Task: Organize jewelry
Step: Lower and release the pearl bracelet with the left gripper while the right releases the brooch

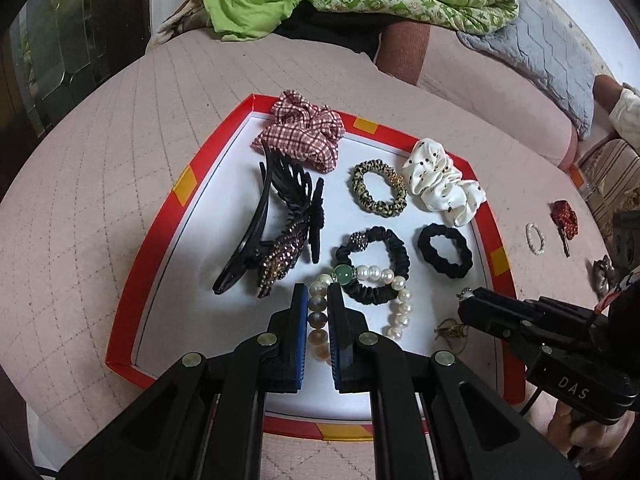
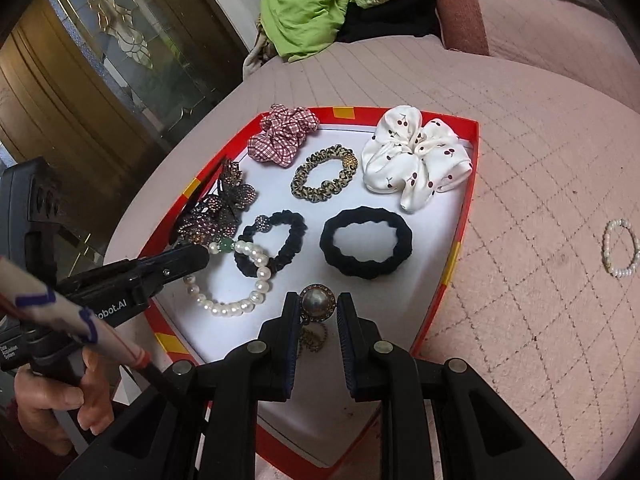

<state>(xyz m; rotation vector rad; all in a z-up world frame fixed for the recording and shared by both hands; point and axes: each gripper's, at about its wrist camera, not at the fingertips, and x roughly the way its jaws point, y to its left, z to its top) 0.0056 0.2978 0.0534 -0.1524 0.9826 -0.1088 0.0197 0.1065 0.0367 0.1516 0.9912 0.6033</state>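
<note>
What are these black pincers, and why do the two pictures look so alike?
They are hand-held claws, one per hand, each with a camera looking along its fingers. The left claw straddles the pearl bracelet, its fingers closed in on the pearls. The right claw has a pearl brooch between its fingers, with a gap on one side. Both lie in a red-edged tray with scrunchies, such as the white scrunchie, on a pink quilted cover. A small bead bracelet lies outside.
</note>
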